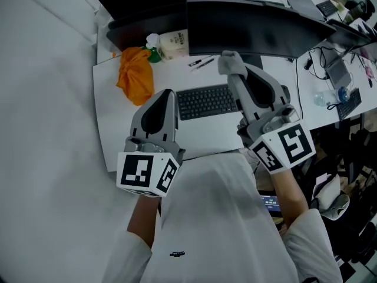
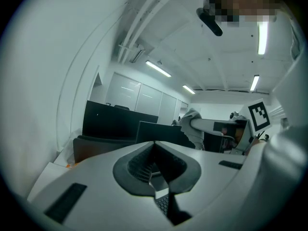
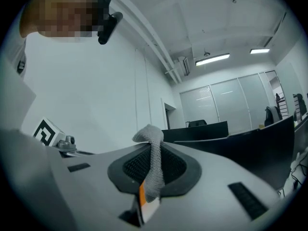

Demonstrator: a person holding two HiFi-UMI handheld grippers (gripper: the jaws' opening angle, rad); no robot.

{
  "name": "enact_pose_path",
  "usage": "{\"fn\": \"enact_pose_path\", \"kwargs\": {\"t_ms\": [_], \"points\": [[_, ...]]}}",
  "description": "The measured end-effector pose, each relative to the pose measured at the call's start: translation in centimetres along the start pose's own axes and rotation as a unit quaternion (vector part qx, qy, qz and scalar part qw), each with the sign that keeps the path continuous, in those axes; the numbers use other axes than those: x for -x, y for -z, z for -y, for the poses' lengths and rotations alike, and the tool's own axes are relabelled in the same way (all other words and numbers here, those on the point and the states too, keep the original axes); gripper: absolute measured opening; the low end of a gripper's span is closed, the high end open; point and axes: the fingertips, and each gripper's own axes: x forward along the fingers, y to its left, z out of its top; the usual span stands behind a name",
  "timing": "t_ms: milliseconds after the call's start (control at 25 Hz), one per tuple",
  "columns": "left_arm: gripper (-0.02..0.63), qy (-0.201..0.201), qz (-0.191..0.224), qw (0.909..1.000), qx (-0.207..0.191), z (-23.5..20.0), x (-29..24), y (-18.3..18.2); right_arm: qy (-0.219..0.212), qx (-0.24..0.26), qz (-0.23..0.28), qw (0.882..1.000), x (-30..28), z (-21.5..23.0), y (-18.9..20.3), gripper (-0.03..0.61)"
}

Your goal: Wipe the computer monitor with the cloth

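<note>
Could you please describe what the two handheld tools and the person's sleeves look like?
The left tool and the right tool are both light grey, wedge-shaped shells with dark ribbed pads lining the inside. Each has a white cube with black square markers at its rear, the left cube and the right cube. The person wears a white short-sleeved top.

Lighting was flat, cool, bit dim overall, greyish cast. Light came from long white ceiling strip lamps (image 2: 159, 69), blown out in both gripper views. Head view was sharp mid-frame, with only soft shadows on white desk top (image 1: 109, 128). Gripper views were heavily fisheyed, with black vignette in corners and stuff closest to lens gone soft. Weave of grey knitted cloth (image 3: 155, 167) was readable tbh. Wide black computer monitor (image 1: 253, 31) was just dark slab, no glare.
</note>
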Motion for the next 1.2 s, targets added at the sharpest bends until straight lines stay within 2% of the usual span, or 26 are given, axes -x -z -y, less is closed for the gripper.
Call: {"fn": "enact_pose_path", "kwargs": {"t_ms": [200, 360, 600, 920, 1200], "points": [[0.018, 0.007, 0.013, 0.9998, -0.015, -0.6, -2.4, -2.2, -0.022, -0.023, 0.020, 0.999, -3.8, 1.3, -1.9, 0.041], [0.018, 0.010, 0.029, 0.9993, -0.021, -1.5, -4.4, -4.0, -0.023, -0.022, 0.034, 0.999, -7.0, 2.7, -3.4, 0.041], [0.018, 0.007, 0.046, 0.9985, -0.028, -3.1, -7.2, -6.4, -0.006, -0.013, 0.019, 1.000, -12.0, 4.5, -4.2, 0.041], [0.018, 0.013, 0.053, 0.9980, -0.033, -4.7, -10.2, -7.9, 0.015, -0.071, -0.004, 0.997, -17.3, 7.3, -3.3, 0.040], [0.018, 0.016, 0.047, 0.9984, -0.025, -6.3, -11.6, -7.6, 0.044, -0.091, -0.005, 0.995, -20.1, 9.0, -2.9, 0.041]]}}
